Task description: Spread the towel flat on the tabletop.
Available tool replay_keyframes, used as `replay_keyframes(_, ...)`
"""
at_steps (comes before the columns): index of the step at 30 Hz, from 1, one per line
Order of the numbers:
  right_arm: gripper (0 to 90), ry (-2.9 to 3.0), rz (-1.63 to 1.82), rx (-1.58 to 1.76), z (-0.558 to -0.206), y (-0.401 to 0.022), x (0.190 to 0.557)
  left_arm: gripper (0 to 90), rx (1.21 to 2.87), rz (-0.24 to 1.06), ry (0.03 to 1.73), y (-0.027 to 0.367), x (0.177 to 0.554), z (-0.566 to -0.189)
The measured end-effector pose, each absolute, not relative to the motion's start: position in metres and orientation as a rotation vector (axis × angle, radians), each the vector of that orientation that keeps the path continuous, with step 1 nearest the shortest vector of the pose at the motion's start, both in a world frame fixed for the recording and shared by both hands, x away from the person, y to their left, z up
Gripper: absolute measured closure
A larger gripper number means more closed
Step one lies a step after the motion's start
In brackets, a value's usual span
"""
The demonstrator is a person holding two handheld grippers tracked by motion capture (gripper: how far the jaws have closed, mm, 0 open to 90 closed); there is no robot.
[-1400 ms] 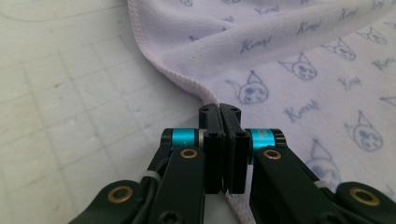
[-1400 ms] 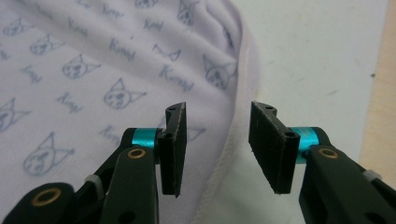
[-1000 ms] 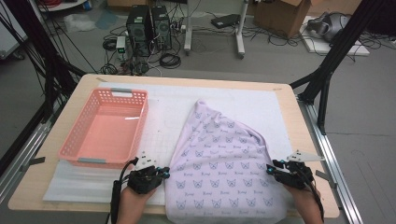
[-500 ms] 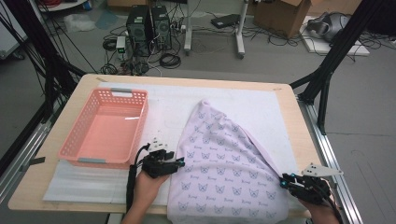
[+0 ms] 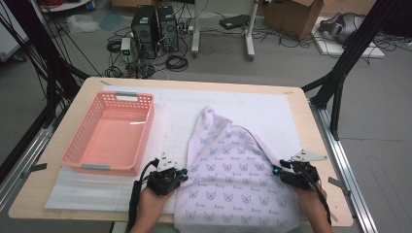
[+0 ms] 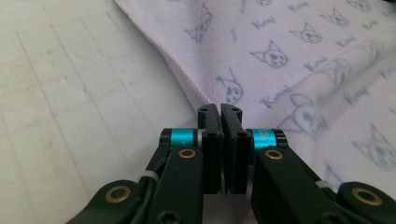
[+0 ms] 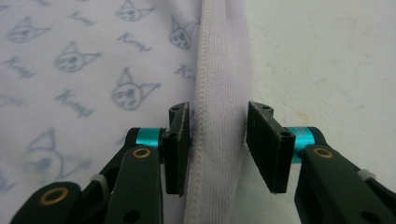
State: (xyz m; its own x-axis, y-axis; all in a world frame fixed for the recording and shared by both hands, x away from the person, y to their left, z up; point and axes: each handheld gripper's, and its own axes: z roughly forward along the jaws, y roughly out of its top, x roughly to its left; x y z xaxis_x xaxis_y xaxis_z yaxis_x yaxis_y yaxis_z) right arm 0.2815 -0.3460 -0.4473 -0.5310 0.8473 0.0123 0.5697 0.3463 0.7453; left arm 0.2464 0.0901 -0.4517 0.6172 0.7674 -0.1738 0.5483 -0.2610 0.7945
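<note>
Basket [image 5: 108, 133] left of cloth [image 5: 233, 179], prob. apart

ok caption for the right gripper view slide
Right gripper fingers apart around the hemmed edge of a lilac cat-print cloth on white padding.

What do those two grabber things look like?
Each gripper, left and right, is black with two flat black jaws, shiny turquoise rings and brass-coloured rivets. A black cable trails from the left one; a grey three-cornered plate tops the right.

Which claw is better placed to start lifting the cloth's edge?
Probably the left claw: its jaws are shut at the cloth edge. The right claw straddles the hem, jaws just opening, not pressing.
</note>
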Motion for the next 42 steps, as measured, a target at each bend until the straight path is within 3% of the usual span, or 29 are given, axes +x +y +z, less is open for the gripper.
replay_keyframes(2,70.8,2.245,1.037,1.25,-0.448,-0.345,0.283,86.3,1.942,0.301,1.04,0.094,0.242,-0.451)
replay_keyframes(3,82.2,2.262,1.05,1.24,-0.448,-0.344,0.283,85.9,1.939,0.303,1.04,0.095,0.24,-0.45)
replay_keyframes(6,85.2,2.299,1.031,1.192,-0.444,-0.344,0.275,77.4,1.914,0.298,1.054,0.099,0.24,-0.45)
replay_keyframes(8,85.2,2.309,1.029,1.179,-0.442,-0.351,0.265,68.4,1.895,0.284,1.048,0.101,0.242,-0.449)
replay_keyframes(12,83.1,2.347,1.052,1.186,-0.442,-0.369,0.243,62.2,1.862,0.267,1.031,0.101,0.249,-0.447)
replay_keyframes(15,71.7,2.326,1.058,1.179,-0.439,-0.376,0.239,57.5,1.856,0.259,1.016,0.097,0.26,-0.444)
replay_keyframes(17,65.6,2.29,1.081,1.19,-0.435,-0.376,0.242,53.8,1.856,0.255,1.019,0.094,0.269,-0.444)
replay_keyframes(25,61.2,2.278,1.09,1.149,-0.424,-0.349,0.282,47.9,1.842,0.25,1.078,0.083,0.304,-0.448)
replay_keyframes(29,61.7,2.301,1.097,1.121,-0.421,-0.327,0.309,49.0,1.889,0.249,1.109,0.075,0.315,-0.451)
replay_keyframes(31,68.9,2.327,1.057,1.101,-0.422,-0.316,0.32,54.1,1.907,0.285,1.1,0.071,0.314,-0.452)
replay_keyframes(33,85.4,2.348,1.01,1.093,-0.425,-0.311,0.329,68.3,1.934,0.319,1.107,0.07,0.314,-0.451)
replay_keyframes(34,86.8,2.346,0.986,1.095,-0.426,-0.311,0.33,81.9,1.949,0.319,1.108,0.07,0.313,-0.451)
replay_keyframes(35,87.2,2.335,0.966,1.112,-0.426,-0.313,0.331,86.7,1.959,0.332,1.101,0.071,0.311,-0.45)
replay_keyframes(42,87.4,2.219,0.892,1.237,-0.418,-0.356,0.31,87.8,1.951,0.323,1.08,0.08,0.287,-0.451)
